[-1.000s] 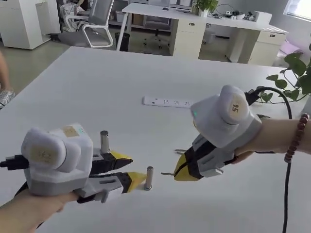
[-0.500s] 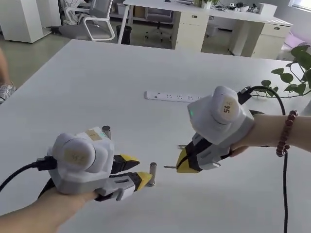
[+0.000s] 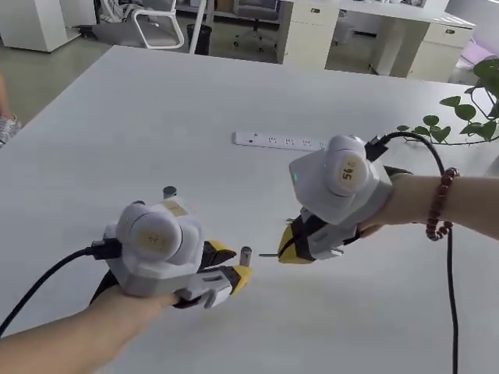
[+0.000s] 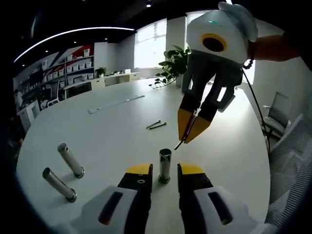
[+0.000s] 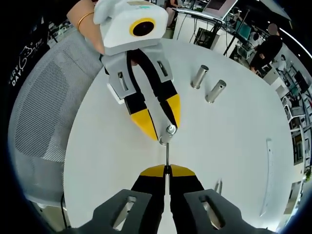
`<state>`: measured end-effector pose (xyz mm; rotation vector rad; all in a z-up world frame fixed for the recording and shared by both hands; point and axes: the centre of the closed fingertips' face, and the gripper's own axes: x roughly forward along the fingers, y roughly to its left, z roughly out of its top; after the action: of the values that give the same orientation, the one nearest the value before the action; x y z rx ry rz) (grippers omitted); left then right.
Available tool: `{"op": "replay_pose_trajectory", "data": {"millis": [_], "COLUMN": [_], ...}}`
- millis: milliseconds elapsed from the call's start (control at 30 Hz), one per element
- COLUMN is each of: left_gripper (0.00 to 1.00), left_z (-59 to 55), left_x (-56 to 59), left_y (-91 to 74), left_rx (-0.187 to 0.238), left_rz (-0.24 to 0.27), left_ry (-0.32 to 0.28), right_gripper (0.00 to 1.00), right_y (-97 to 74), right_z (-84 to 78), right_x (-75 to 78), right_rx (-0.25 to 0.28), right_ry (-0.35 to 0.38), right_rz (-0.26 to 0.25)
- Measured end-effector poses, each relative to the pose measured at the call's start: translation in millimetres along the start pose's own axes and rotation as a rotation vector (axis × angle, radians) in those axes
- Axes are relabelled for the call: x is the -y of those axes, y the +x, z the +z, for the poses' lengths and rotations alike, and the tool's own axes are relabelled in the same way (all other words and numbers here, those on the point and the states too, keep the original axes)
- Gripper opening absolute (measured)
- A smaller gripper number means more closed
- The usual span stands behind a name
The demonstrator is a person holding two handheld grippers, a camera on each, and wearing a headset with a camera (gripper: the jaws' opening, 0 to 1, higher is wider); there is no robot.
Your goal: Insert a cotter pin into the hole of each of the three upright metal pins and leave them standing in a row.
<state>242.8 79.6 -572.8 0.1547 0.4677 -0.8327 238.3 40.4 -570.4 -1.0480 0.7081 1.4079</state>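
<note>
Pinching a cotter pin in the closed jaws of the right gripper, point aimed at the top of the near pin and just short of it. Straddling that upright pin on the counter with the left gripper, jaws parted, with a thin gap either side. Two more pins upright well off to one side; spare cotter pins lying beyond. Likely to miss the hole unless lined up with it; impossible to tell its facing from here. Likely to tip or skid the unclamped pin with an off-axis push. Could bend the thin cotter pin, or twist it in the jaws, by pressing against solid metal.
</note>
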Motion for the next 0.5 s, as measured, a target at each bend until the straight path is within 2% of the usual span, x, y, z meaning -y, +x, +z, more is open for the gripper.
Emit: {"op": "replay_pose_trajectory", "data": {"millis": [100, 400, 500], "left_gripper": [0.17, 0.08, 0.08], "left_z": [-0.6, 0.8, 1.0], "left_x": [-0.3, 0.9, 0.2], "left_y": [2.8, 6.3, 5.9], "left_rx": [0.003, 0.002, 0.004], "left_rz": [-0.002, -0.006, -0.005], "left_ry": [-0.017, -0.002, 0.004], "right_gripper": [0.00, 0.00, 0.00], "right_y": [1.4, 2.6, 1.8], "right_z": [-0.4, 3.0, 5.4], "right_x": [1.4, 5.2, 6.3], "right_rx": [-0.004, 0.001, 0.008], "right_ry": [-0.007, -0.018, -0.019], "right_rz": [-0.004, -0.011, -0.013]}}
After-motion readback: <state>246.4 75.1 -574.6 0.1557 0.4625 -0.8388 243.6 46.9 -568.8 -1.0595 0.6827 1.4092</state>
